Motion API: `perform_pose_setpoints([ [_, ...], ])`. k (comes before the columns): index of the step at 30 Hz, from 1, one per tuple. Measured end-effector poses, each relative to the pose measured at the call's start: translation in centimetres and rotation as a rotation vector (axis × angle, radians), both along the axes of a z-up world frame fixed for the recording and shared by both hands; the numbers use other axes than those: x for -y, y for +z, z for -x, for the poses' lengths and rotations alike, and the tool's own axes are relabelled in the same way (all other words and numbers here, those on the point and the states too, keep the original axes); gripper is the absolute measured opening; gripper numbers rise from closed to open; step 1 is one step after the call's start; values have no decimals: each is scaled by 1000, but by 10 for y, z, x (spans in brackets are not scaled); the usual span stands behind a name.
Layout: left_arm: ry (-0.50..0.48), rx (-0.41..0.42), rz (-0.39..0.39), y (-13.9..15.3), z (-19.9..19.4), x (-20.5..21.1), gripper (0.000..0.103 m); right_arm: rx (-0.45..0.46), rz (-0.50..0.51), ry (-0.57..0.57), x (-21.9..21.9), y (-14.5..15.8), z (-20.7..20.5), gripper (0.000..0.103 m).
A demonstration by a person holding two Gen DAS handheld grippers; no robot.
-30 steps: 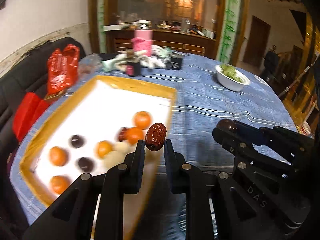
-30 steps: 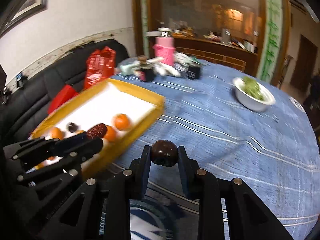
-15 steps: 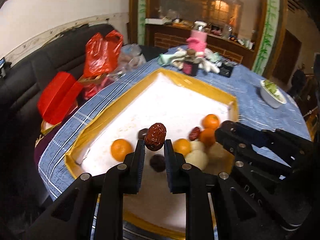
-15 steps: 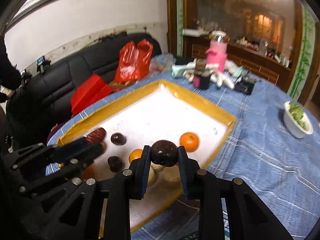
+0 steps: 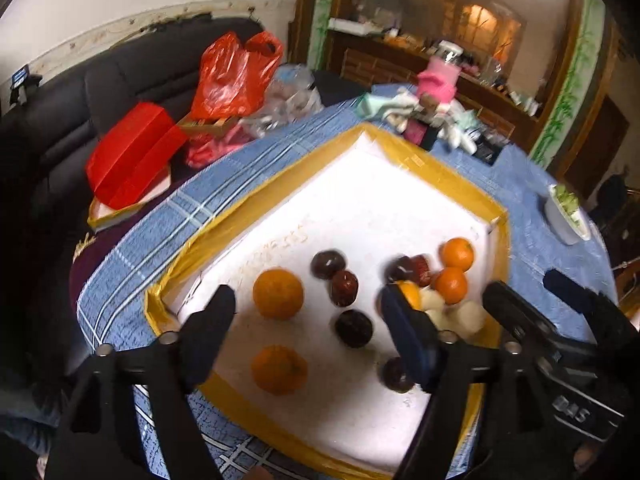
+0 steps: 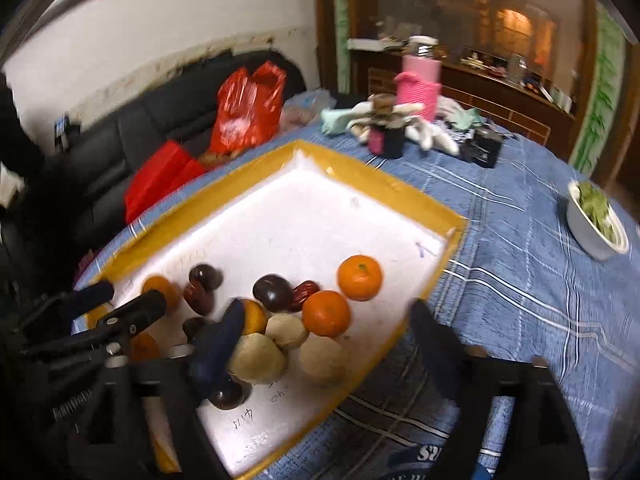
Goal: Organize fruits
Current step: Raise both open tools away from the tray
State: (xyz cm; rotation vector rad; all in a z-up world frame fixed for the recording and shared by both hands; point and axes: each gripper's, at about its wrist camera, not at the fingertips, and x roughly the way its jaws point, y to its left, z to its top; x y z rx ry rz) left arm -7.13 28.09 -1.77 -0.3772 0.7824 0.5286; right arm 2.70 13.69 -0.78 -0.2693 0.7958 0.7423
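Left gripper (image 5: pixel 308 308) and right gripper (image 6: pixel 324 328), jaws just opened wide and empty, hang over a white yellow-rimmed tray (image 5: pixel 360 136). A wrinkled date (image 5: pixel 343 287) lies there, long axis pointing away, among oranges (image 5: pixel 278 293). Blue checked tabletop (image 6: pixel 520 280); black sofa (image 5: pixel 132 76) behind.

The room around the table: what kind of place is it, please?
Most likely a home's living and dining room. A black sofa stands beside the table with its blue checked cloth, and a wooden sideboard full of household items lines the far wall.
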Motion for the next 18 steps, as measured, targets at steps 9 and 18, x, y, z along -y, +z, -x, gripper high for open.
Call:
perform_pose_setpoints([
  [9,-89,-18,-88,19,-2,40,92,186,-42,2,69,34,73,99],
  [18,-63,-9,-167,25,2,55,103,233,-50,-11,93,49,99,99],
])
